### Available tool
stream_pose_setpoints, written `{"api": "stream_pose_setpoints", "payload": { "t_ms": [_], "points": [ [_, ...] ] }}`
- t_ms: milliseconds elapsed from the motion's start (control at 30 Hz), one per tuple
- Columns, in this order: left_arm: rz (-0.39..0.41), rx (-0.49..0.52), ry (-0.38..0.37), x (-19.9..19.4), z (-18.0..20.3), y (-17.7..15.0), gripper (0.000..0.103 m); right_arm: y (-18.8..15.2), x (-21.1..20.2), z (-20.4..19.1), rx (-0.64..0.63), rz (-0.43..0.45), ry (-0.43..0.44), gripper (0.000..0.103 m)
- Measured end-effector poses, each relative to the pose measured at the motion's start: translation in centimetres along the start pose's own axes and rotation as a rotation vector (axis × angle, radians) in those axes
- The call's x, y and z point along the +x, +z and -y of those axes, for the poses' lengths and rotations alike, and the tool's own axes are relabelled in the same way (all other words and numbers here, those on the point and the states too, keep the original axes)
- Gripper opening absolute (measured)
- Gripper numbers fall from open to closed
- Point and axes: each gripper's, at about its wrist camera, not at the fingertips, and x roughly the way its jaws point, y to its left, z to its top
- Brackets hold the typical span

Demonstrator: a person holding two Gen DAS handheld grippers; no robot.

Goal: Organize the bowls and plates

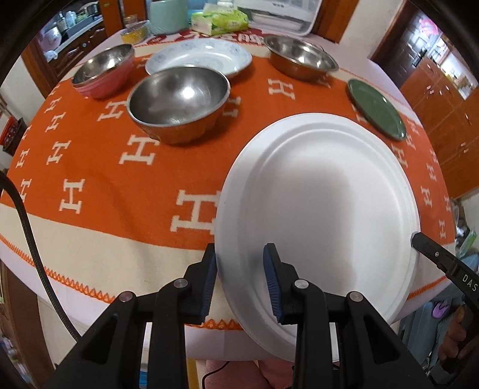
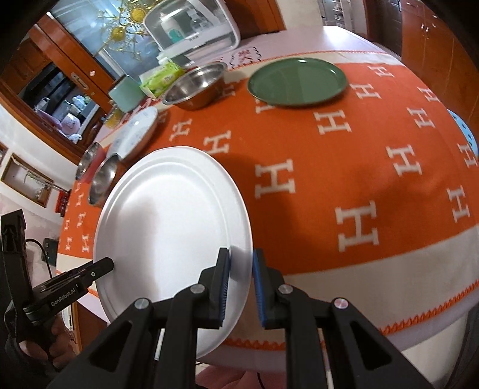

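A white disposable plate [image 1: 317, 203] hangs tilted over the table's near edge, held from both sides. My left gripper [image 1: 241, 281] is shut on its near rim, and my right gripper [image 2: 241, 284] is shut on the opposite rim [image 2: 239, 260]. Each wrist view shows the other gripper's tip touching the plate's edge. On the orange cloth stand a steel bowl [image 1: 178, 101], a pink-sided steel bowl [image 1: 103, 70], a wide-rimmed steel bowl [image 1: 301, 58], a patterned white plate [image 1: 199, 57] and a green plate [image 1: 375, 109], also seen as the green plate [image 2: 296, 80].
A tissue pack [image 1: 220, 21], a mint canister [image 1: 167, 15], a yellow jar [image 1: 134, 33] and a white appliance [image 2: 191, 27] line the table's far side. A black cable [image 1: 33, 239] hangs at the left. Wooden cabinets [image 1: 440, 98] stand to the right.
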Motion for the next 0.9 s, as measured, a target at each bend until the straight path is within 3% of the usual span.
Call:
{"api": "stream_pose_setpoints", "payload": {
  "t_ms": [267, 467, 767, 900],
  "points": [
    [-0.03, 0.063, 0.014, 1.9, 2.0, 0.5, 0.03, -0.1, 1.3, 1.1, -0.006, -0.016, -0.074, 0.018],
    [-0.035, 0.051, 0.012, 2.9, 2.6, 1.3, 0.03, 0.9, 2.3, 1.5, -0.027, -0.037, -0.099, 0.02],
    [-0.057, 0.003, 0.03, 3.8, 2.5, 2.0, 0.03, 2.5, 3.8, 2.1, -0.103, -0.116, -0.069, 0.021],
    [-0.067, -0.013, 0.069, 3.8, 2.4, 2.4, 0.03, 3.3, 4.3, 1.6, -0.217, -0.159, -0.061, 0.021]
  ]
}}
